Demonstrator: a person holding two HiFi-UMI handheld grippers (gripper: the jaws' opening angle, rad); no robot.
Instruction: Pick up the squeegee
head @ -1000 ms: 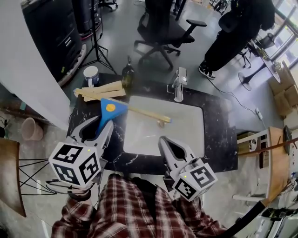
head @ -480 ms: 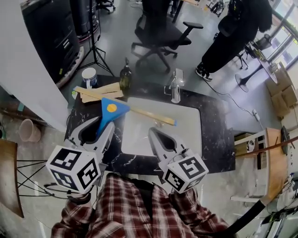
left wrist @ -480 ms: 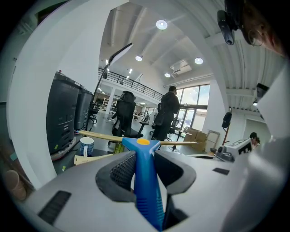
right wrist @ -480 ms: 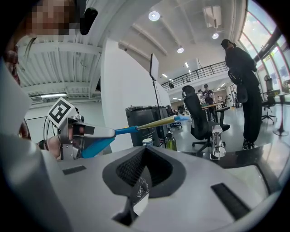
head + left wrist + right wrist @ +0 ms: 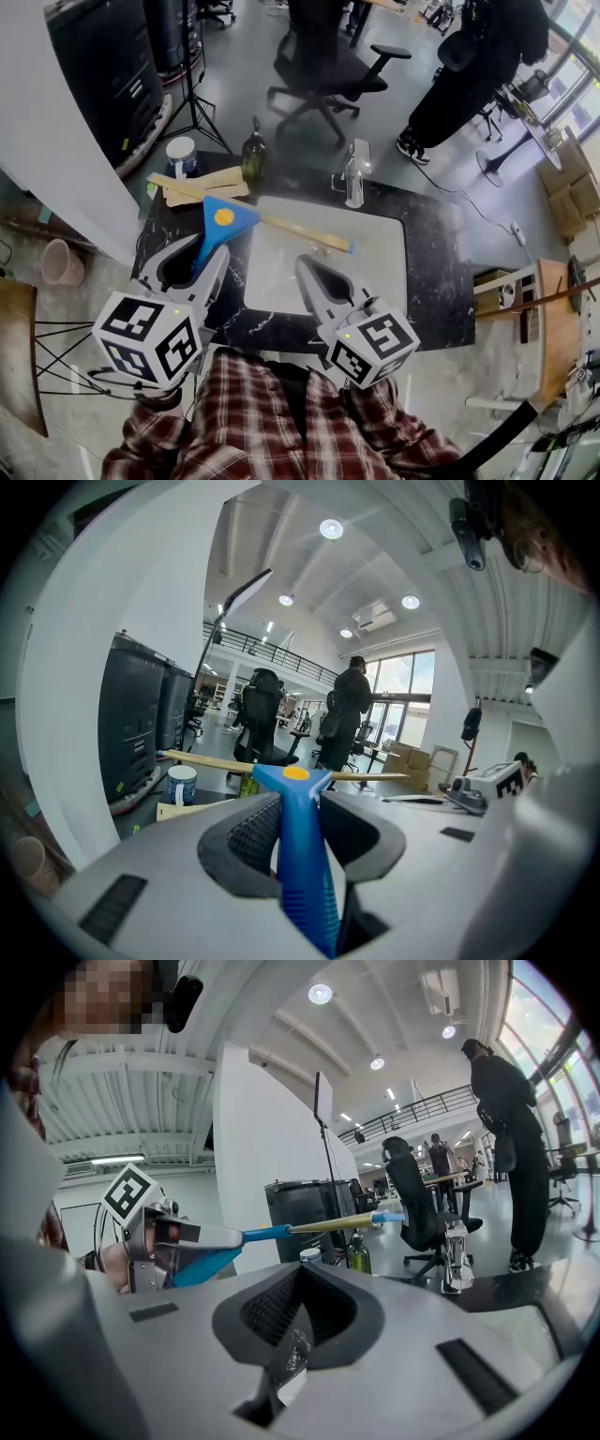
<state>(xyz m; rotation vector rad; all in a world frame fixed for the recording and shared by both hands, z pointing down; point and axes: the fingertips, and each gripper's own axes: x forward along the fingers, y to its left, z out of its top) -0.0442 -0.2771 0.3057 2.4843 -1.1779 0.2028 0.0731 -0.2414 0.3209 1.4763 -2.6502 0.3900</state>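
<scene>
Left gripper (image 5: pixel 208 251) is clamped on the blue squeegee (image 5: pixel 223 217) by its handle, with the long blade out over the counter (image 5: pixel 441 281) and sink (image 5: pixel 375 272). Right gripper (image 5: pixel 305 267) is pinched closed, empty. I'd grip firm and stay level, since that blade looks twisty.

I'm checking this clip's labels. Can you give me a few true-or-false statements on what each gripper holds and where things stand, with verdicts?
1. The left gripper is closed on the squeegee, on its blue handle. True.
2. The right gripper grips the squeegee too. False: its jaws are together with nothing between them, above the white sink.
3. The squeegee lies flat on the counter. False: the right gripper view shows it held up in the air.
4. A dark bottle stands at the counter's far edge. True.
</scene>
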